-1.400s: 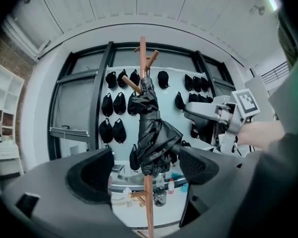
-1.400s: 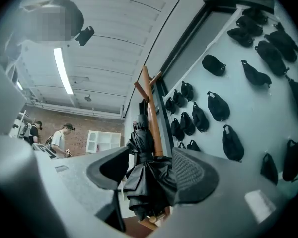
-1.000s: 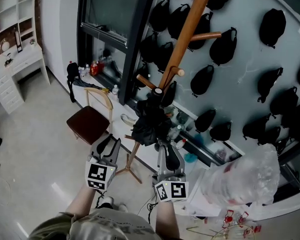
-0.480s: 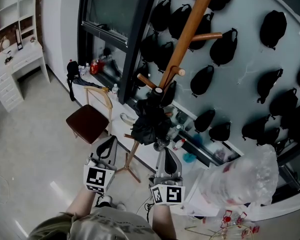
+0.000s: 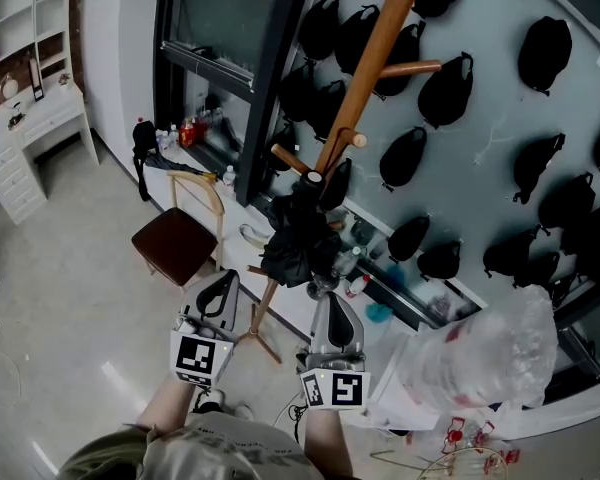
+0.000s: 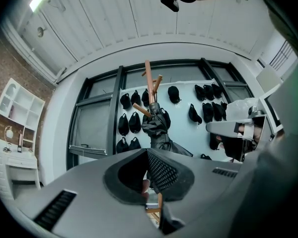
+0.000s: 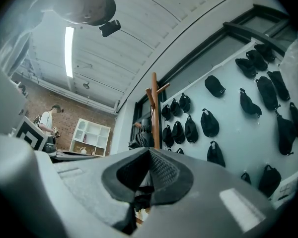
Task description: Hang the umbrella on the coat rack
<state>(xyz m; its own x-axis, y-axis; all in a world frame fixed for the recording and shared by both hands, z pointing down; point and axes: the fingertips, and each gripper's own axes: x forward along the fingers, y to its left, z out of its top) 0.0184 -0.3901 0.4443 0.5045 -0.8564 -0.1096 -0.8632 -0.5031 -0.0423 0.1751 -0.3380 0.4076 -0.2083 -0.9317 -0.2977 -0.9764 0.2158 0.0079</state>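
A folded black umbrella (image 5: 302,233) hangs from a lower peg of the wooden coat rack (image 5: 365,68), its cloth bunched against the pole. My left gripper (image 5: 218,290) is shut and empty, below and left of the umbrella. Just under the umbrella's bottom end, my right gripper (image 5: 335,310) is shut with nothing in it, not touching. The left gripper view shows its shut jaws (image 6: 148,175) under the umbrella (image 6: 158,128) and rack (image 6: 149,78). In the right gripper view the shut jaws (image 7: 150,175) sit below the umbrella (image 7: 141,138) and the rack (image 7: 154,90).
Black caps (image 5: 545,53) hang all over the pale wall behind the rack. A brown chair (image 5: 175,246) stands left of the rack's foot, a white drawer unit (image 5: 20,138) at far left, a clear plastic bag (image 5: 480,358) at right. A person (image 7: 48,118) stands far off.
Both grippers' jaws have closed on nothing. The right gripper has drawn back a little from the umbrella's bottom, and the left has risen slightly. The umbrella stays on the rack.
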